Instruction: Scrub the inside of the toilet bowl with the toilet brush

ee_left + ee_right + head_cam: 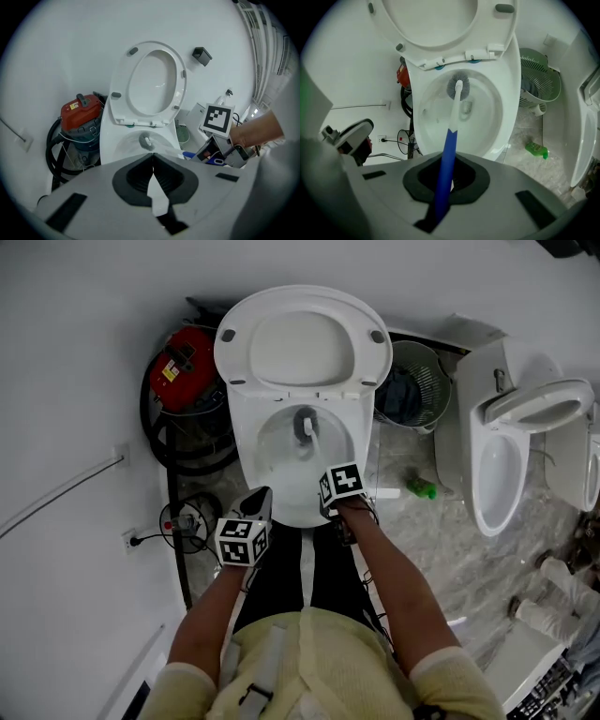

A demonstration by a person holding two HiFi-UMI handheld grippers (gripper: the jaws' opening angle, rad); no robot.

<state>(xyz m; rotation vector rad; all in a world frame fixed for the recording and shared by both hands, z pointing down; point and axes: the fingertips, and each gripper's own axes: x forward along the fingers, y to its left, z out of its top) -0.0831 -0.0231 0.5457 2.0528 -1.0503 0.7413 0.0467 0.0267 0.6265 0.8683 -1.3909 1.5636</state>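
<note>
Marbled floor point(450, 549); right tongs point(446, 180) over bowl point(246, 465)

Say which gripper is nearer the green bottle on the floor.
Right. The right gripper, gripping the toilet brush, is left of the green bottle; the left gripper is farther left.

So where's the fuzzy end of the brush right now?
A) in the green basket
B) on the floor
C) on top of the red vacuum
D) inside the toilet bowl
D: the fuzzy head of the toilet brush is down inside the toilet bowl, and the right gripper is shut on its blue handle.
</note>
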